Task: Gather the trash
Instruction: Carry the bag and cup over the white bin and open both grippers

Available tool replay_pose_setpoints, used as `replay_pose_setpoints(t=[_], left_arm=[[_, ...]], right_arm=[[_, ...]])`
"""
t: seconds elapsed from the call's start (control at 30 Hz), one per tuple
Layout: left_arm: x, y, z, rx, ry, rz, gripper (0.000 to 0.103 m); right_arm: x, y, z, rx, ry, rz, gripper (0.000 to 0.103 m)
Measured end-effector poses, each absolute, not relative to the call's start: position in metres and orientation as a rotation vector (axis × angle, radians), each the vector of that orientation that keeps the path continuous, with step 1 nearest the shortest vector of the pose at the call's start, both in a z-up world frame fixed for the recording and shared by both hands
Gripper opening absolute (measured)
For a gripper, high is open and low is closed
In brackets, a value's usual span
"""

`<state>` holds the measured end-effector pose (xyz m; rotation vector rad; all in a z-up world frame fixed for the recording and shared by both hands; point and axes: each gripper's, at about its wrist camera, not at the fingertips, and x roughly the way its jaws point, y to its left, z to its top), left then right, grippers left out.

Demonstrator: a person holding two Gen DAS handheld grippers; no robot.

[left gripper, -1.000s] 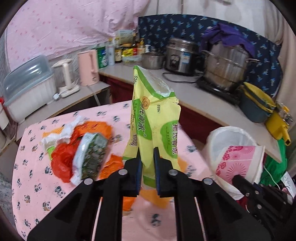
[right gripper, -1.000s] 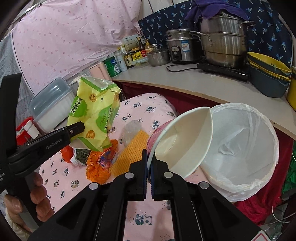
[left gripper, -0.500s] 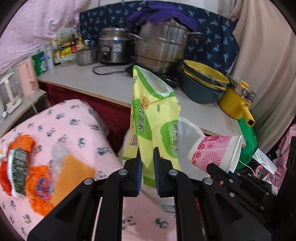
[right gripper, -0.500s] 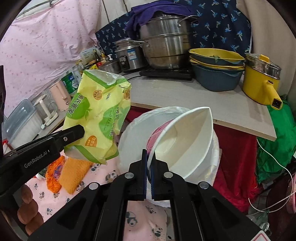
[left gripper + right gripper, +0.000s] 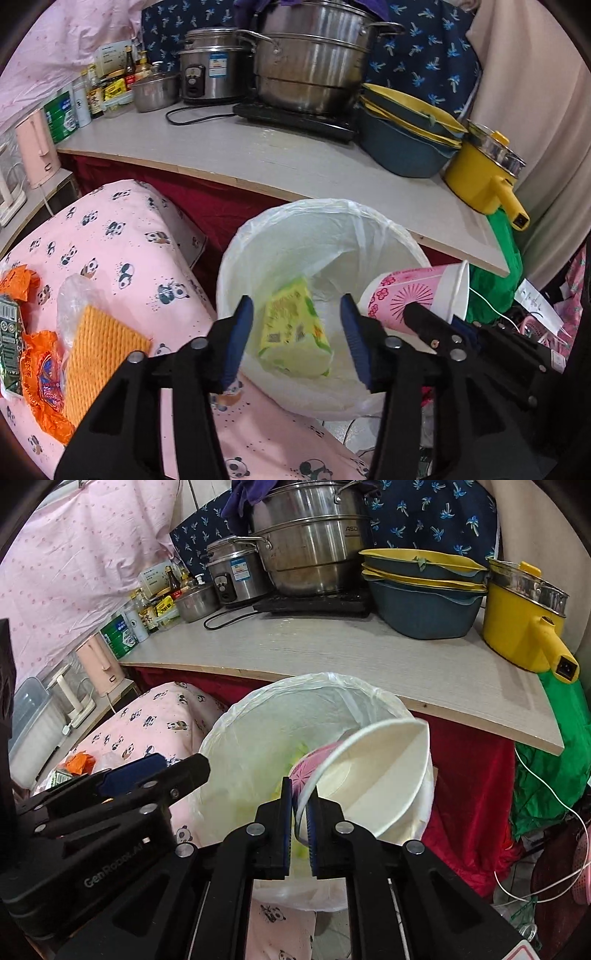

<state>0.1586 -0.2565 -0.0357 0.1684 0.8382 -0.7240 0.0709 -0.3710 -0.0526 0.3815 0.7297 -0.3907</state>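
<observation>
A bin with a white liner (image 5: 321,206) stands between the panda-cloth table and the counter. My left gripper (image 5: 297,336) hangs over it with its jaws opening wide and nothing touching the pads. Below them the yellow-green snack bag (image 5: 291,332) lies loose inside the bin. In the right wrist view my right gripper (image 5: 300,801) is also above the bin (image 5: 332,681), and its jaws are opening a little. The thin rim of the pink-and-white paper bowl (image 5: 376,775) sits in the narrow gap between the pads, tilted and blurred. The bowl (image 5: 417,295) also shows beside the left gripper.
Orange wrappers (image 5: 40,369), a yellow mesh sleeve (image 5: 96,350) and a green packet lie on the pink panda cloth (image 5: 122,229) at left. Behind the bin runs a counter (image 5: 295,158) with steel pots, stacked basins and a yellow pot (image 5: 484,177). Green cloth and cables fill the right.
Both grippers swung right from the table to above the bin. The left jaws opened and the snack bag dropped into the bin. The right jaws parted slightly around the bowl's rim.
</observation>
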Motion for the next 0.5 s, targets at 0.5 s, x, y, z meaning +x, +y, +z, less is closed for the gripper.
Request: replay_pose_setpoints(t=[0.5], left_arm=[[0.168, -0.178, -0.015, 0.086, 0.756, -0.529, 0.079]], right_arm=[[0.075, -0.335, -0.028, 0.366, 0.661, -0.337, 0.06]])
